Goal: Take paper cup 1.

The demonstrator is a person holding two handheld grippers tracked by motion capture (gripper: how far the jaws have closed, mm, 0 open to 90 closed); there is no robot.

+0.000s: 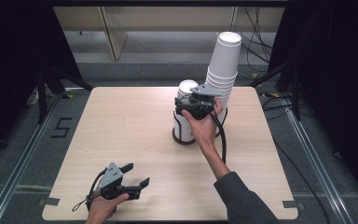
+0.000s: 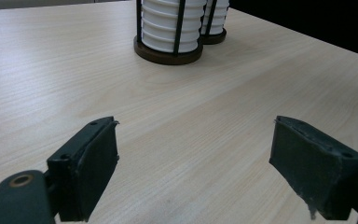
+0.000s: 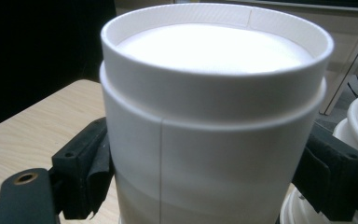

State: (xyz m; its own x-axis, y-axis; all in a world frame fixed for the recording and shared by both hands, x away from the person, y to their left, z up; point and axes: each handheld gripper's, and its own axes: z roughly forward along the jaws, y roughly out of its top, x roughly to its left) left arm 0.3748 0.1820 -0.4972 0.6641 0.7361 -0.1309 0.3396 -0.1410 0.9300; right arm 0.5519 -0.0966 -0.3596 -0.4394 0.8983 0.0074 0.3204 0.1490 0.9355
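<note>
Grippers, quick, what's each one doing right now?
Left gripper: open, holding nothing, low over the table.
Right gripper: fingers closed on the sides of an upside-down white paper cup atop the nearer stack.

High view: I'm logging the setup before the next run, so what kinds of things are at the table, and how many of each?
Cup holders: 2, near one and far one
Cup stacks: 2, short and tall
Grippers: 2, left and right
Total: 6
</note>
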